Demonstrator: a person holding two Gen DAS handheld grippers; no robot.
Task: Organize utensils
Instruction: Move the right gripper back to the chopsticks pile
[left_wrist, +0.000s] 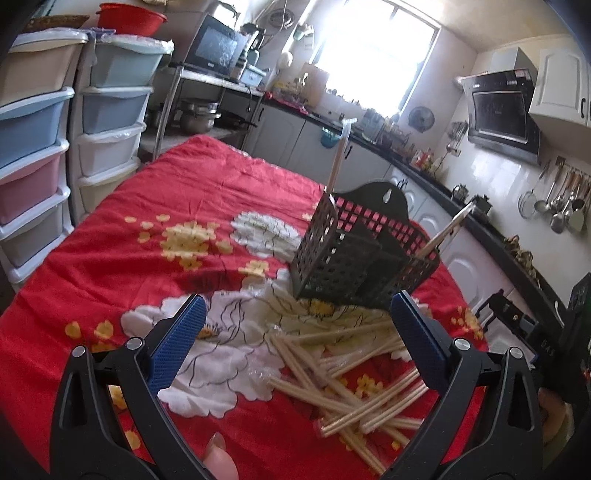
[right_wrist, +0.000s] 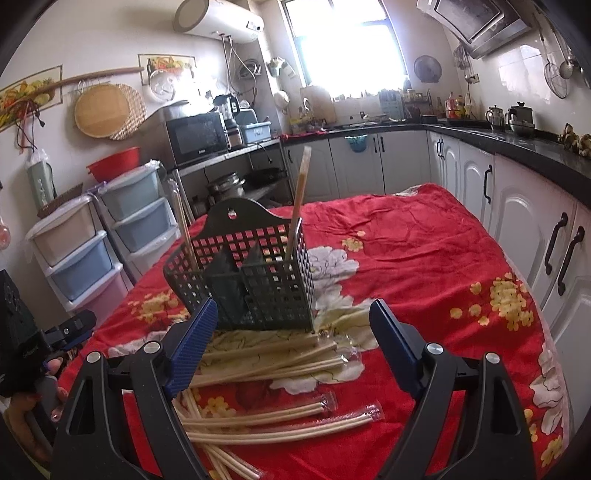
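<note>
A: Picking next pair. Both hand-held grippers, left (left_wrist: 297, 325) and right (right_wrist: 291, 325), gape wide with nothing between the pads. Chopsticks (right_wrist: 273, 365) lie scattered on the red cloth (right_wrist: 406, 258) just in front of the caddy (right_wrist: 251, 273).

B: Caddy has two pairs standing in the end slots. Go for an outlying wrapped pair (right_wrist: 280, 421), not the pile.

A: Agreed. Grab mid-length, square to it, lift before tilting upright.

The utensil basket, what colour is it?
Black, with a grid of square holes; the utensil basket shows best in the right wrist view.
</note>
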